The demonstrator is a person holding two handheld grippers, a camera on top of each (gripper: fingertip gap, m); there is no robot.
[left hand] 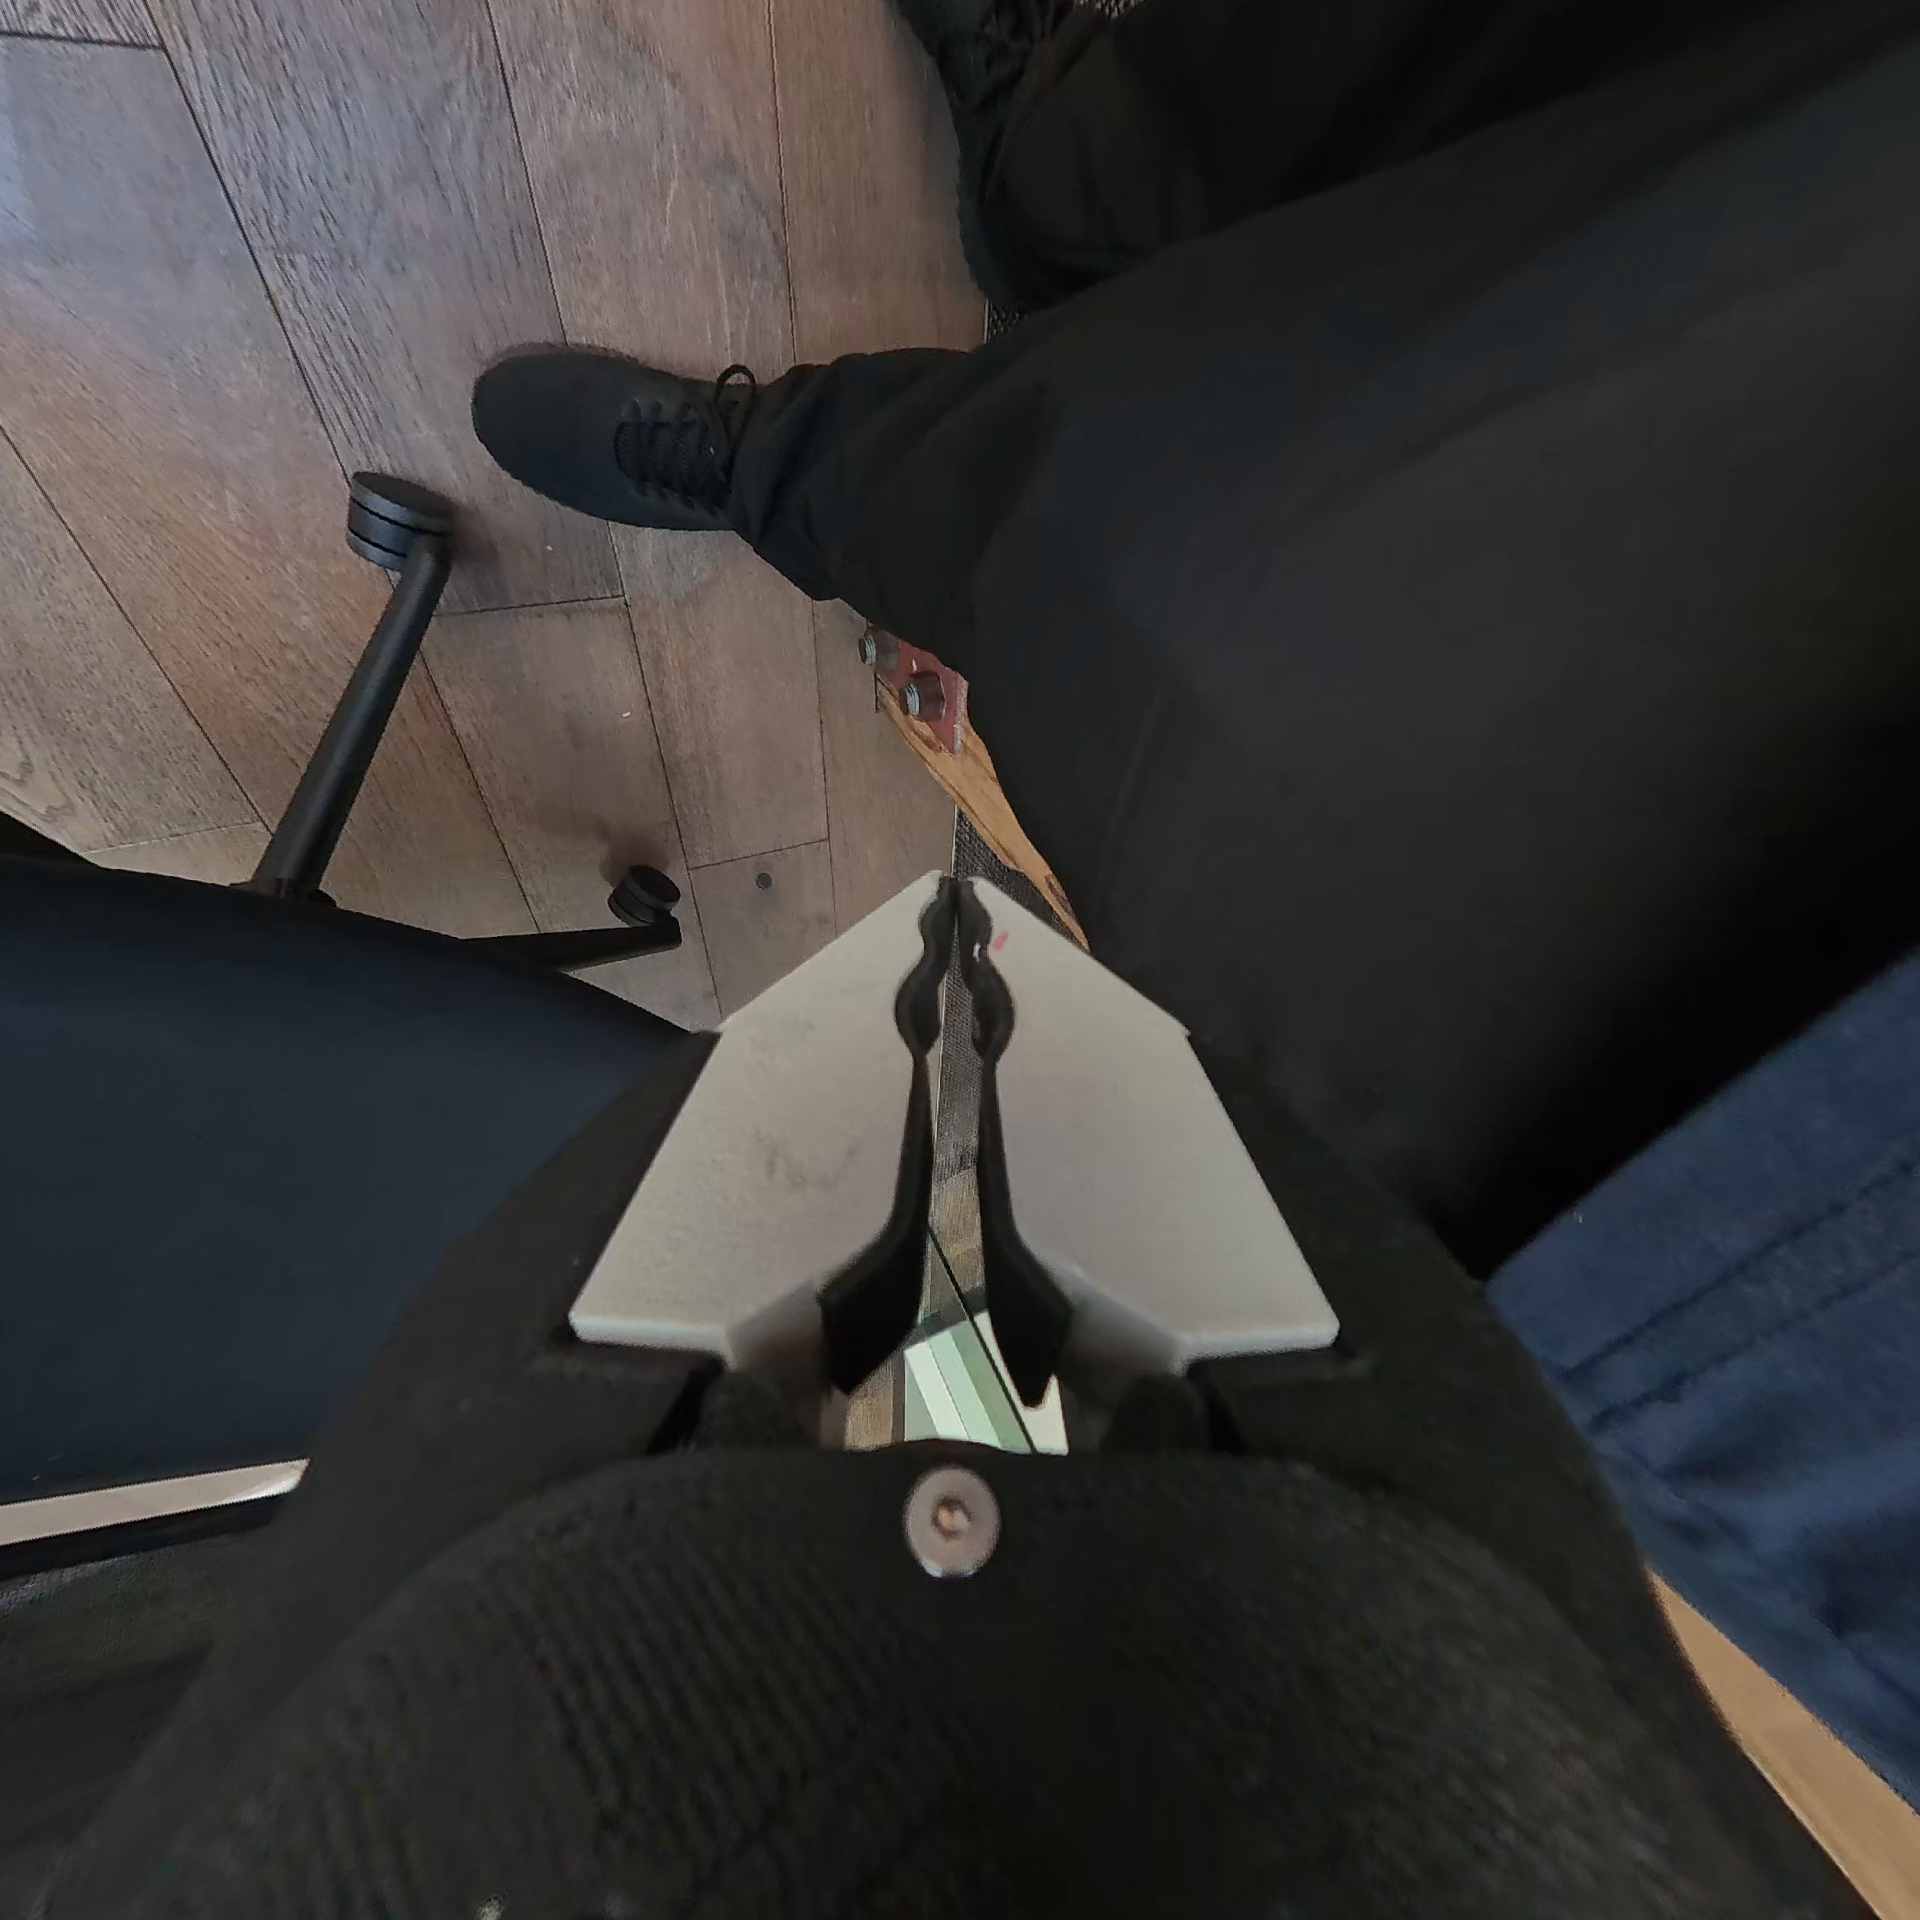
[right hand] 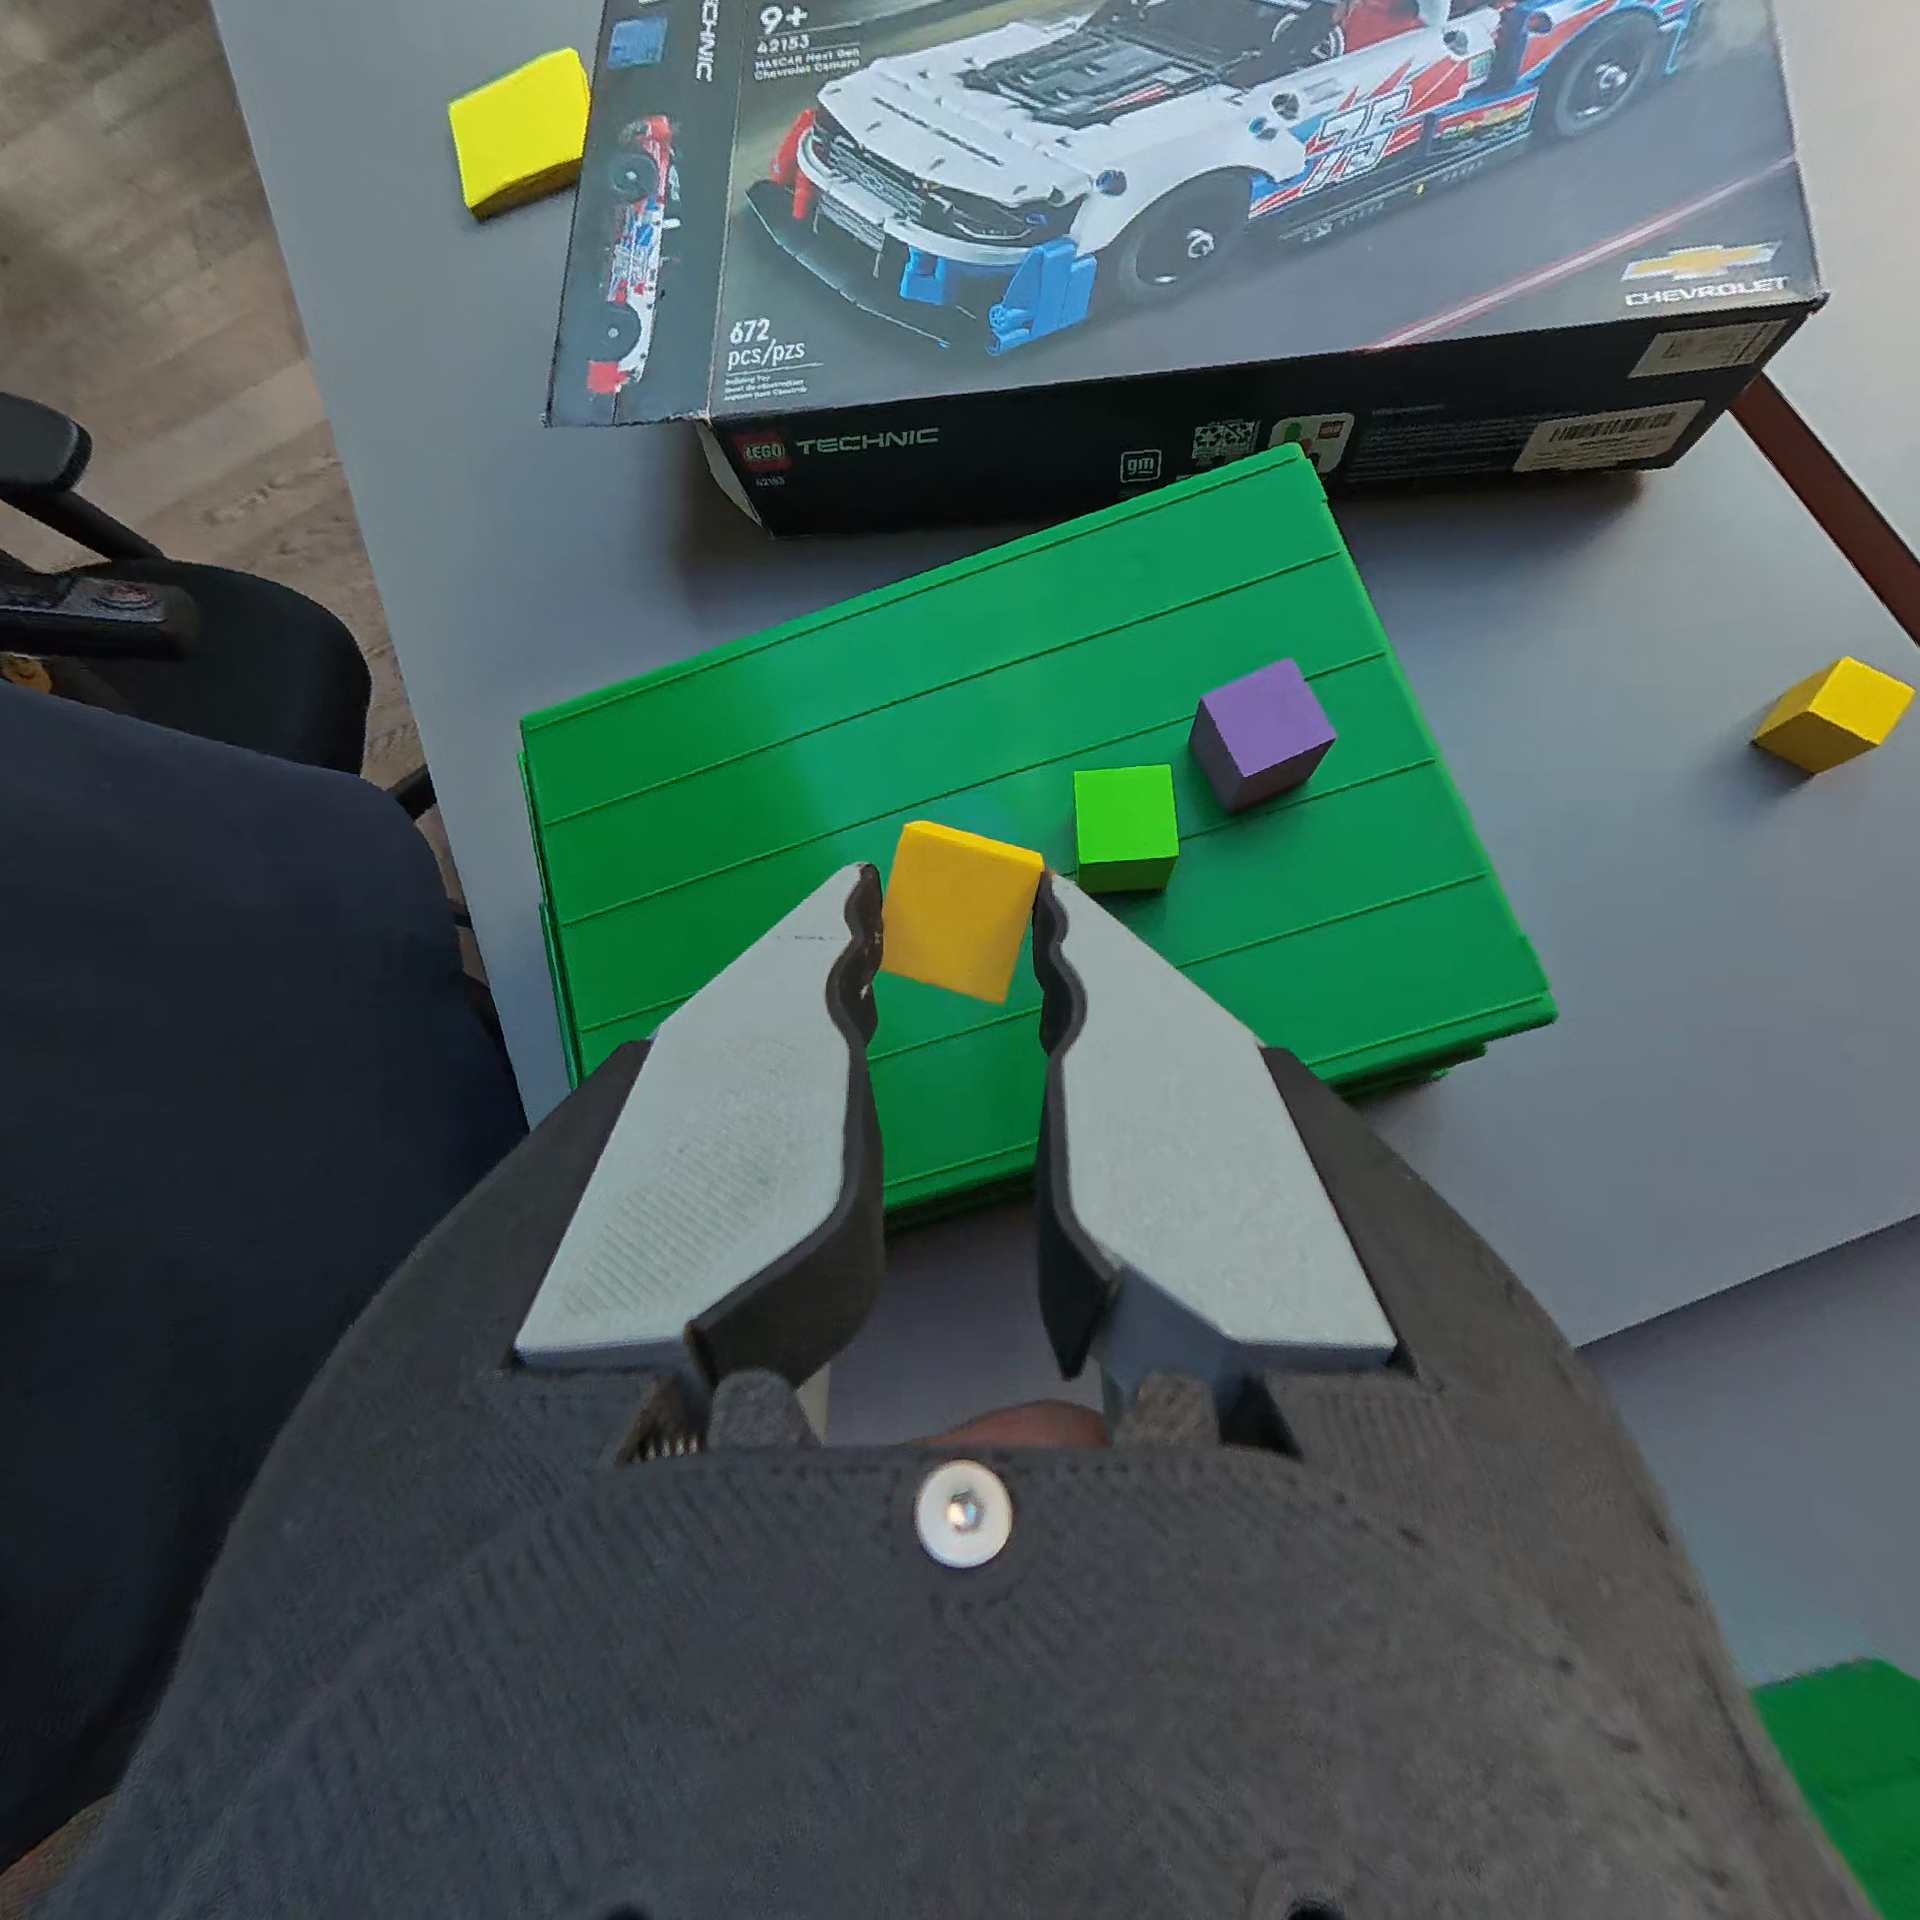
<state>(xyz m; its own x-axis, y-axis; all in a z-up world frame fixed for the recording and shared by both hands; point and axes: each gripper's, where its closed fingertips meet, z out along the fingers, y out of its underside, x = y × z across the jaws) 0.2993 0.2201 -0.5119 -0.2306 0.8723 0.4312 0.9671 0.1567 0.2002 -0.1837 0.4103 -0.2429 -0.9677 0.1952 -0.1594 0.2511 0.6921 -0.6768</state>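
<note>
Nearest the lens in the left wrist view, the left gripper (left hand: 954, 888) is pressed together, its wavy black pads meeting at the tips with nothing between them. It hangs off the bench, pointing down at a wood-plank floor (left hand: 312, 312); a black chair base (left hand: 364, 686) with castors lies to its left, and a person's dark-trousered leg (left hand: 1403, 623) and black shoe (left hand: 613, 436) lie ahead and to its right. A raw wooden edge (left hand: 966, 790) with bolts runs just beyond the tips.

Over in the right wrist view, the right gripper (right hand: 956, 914) pinches a flat yellow block (right hand: 958, 909), one pad against each of its narrow sides. The block is a smooth, matte slab, tilted so that its broad face turns up toward the camera and its long axis runs roughly along the fingers. It hangs over the near-left part of a green ribbed plastic board (right hand: 779, 727) lying on the grey bench (right hand: 1610, 1091). Just right of the right fingertip a small bright-green cube (right hand: 1125, 826) stands on the board, and a slightly larger purple cube (right hand: 1262, 732) sits beyond it, near but apart. A printed cardboard box (right hand: 1195, 208) showing a toy racing car lies behind the board. A yellow slab (right hand: 520, 130) rests far left of the box, and a yellow cube (right hand: 1834, 715) sits on the bench at far right. The right gripper is by far the nearer to all of the blocks.
</note>
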